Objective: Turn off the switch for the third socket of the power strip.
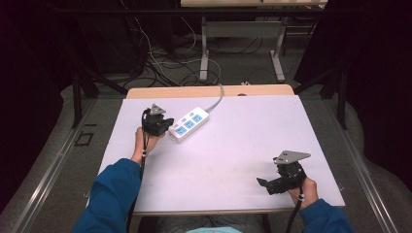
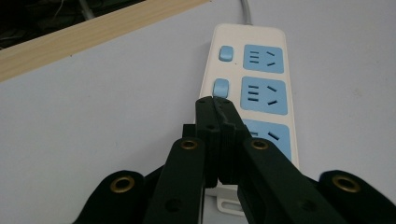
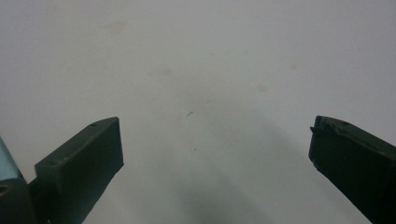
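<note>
White power strip (blue sockets and switches) lies on the counter toward its far left. Left gripper, jaws pressed together, has its tips at a switch. Right gripper hangs spread over bare counter, well apart.

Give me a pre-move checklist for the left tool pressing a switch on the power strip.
1. Left tool shut to a single tip: ok.
2. Tip lined up with the middle switch: ok, it sits at the switch's near edge.
3. Tip already touching the switch: cannot tell.
4. Power strip flat on the table: ok.
5. Right tool clear of the strip: ok, open over bare table at the near right.
6. Strip's cord plugged in: cannot tell.
</note>
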Demonstrator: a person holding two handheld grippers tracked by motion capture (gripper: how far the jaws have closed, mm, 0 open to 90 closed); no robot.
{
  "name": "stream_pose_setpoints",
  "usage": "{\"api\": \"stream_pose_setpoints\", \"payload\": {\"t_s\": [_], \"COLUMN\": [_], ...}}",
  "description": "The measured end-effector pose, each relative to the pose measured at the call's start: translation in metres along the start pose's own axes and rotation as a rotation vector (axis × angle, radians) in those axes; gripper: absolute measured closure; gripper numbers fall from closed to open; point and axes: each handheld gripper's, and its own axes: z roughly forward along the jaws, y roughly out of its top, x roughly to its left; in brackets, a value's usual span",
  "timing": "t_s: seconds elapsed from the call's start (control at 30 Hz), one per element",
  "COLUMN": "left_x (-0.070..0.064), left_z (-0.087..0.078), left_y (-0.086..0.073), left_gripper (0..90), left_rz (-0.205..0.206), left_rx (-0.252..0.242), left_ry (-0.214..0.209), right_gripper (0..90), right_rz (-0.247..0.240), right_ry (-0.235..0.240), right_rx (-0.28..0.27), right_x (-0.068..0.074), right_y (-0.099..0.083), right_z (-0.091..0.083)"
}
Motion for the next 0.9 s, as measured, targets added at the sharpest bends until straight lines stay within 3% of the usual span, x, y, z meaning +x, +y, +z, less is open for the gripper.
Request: {"api": "stream_pose_setpoints", "payload": {"t_s": [0.13, 0.23, 0.4, 0.9], "left_x": [-0.001, 0.000, 0.001, 0.000], "left_z": [0.005, 0.009, 0.016, 0.023], "left_y": [0.000, -0.001, -0.003, -0.005], "left_gripper": [90.0, 90.0, 90.0, 90.0], "left_rz": [0.002, 0.000, 0.001, 0.008], "left_rx": [-0.002, -0.010, 0.016, 0.019], "left_ry": [-0.009, 0.010, -0.002, -0.012], "right_gripper": [2.5, 2.5, 2.6, 2.7], "right_rz": [0.008, 0.002, 0.003, 0.001], "right_ry": [0.004, 0.002, 0.003, -0.003], "right_rx": [0.001, 0.007, 0.007, 0.008], "right_x": [0.000, -0.001, 0.000, 0.000], "right_y": [0.000, 0.000, 0.000, -0.001], "right_z": [0.000, 0.000, 0.000, 0.000]}}
